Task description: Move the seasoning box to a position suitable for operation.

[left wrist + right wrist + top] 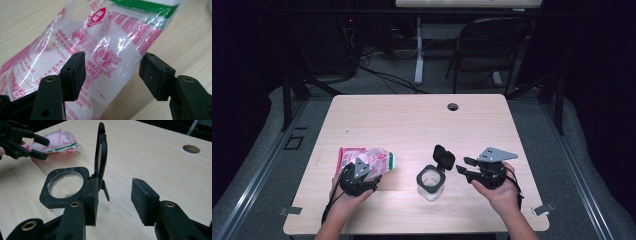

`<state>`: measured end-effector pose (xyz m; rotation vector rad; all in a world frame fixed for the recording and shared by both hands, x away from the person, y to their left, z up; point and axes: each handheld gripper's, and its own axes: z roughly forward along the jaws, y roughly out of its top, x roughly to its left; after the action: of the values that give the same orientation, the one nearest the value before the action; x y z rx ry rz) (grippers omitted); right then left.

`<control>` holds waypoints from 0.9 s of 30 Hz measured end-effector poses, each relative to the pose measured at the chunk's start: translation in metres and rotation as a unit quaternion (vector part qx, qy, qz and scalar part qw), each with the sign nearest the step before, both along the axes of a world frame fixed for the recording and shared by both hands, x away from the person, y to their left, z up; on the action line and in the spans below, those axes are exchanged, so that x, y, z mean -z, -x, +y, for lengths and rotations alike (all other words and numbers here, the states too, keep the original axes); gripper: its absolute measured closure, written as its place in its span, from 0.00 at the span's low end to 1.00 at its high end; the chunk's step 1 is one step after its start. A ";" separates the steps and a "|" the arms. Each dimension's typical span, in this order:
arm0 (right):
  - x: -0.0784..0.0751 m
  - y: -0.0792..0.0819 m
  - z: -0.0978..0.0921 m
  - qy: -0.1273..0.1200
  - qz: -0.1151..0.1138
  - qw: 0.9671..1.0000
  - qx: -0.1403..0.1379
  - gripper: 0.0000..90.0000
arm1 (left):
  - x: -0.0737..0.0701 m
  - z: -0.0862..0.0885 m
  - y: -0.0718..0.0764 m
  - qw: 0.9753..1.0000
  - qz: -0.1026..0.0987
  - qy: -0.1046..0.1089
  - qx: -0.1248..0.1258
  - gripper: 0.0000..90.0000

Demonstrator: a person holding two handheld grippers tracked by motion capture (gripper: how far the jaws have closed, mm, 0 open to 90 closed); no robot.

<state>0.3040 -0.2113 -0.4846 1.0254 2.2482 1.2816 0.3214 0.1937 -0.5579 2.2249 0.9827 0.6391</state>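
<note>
The pale wooden surface (412, 125) carries two things, both near the person's edge: a flat plastic bag (379, 161) at the left and a clear square jar (431, 181) in the middle.

The bag, printed in pink with a green band at one end, lies flat with its long axis running roughly left to right, its green-banded end toward the jar. It holds white granules, seen through the clear film in the left gripper view. The left tongs (112, 71) are right over its near part, jaws spread, with the bag's body (105, 50) between the two pads and neither pad pressing on it as far as I can tell. So the left hand is plainly the nearer one to the bag, and the coming move looks to me like closing across the bag's short width and lifting.

The jar stands upright just left of the right tongs (466, 167), its black collar open and its hinged lid (444, 156) flipped up on the far side. Through the mouth (65, 184) I see nothing but glass; it looks empty. The right tongs (113, 200) are spread too, holding nothing, their jaws aimed at the lid's hinge side, close but apart from it.
</note>
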 end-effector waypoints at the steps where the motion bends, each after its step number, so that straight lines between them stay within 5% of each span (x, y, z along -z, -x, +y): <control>1: 0.000 0.000 -0.001 -0.002 -0.001 1.000 0.000 0.64 | 0.002 -0.001 -0.001 1.000 -0.004 -0.007 -0.003 0.43; 16: 0.004 0.002 -0.003 -0.008 0.002 1.000 0.005 0.64 | 0.011 -0.002 -0.009 0.999 -0.017 -0.038 -0.026 0.49; 27: 0.004 0.003 -0.003 -0.008 0.002 1.000 0.003 0.64 | 0.014 0.009 -0.015 0.998 0.002 0.000 -0.059 0.70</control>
<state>0.3012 -0.2146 -0.4886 1.0403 2.2403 1.2973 0.3361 0.2028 -0.5722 2.1803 1.1237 0.6869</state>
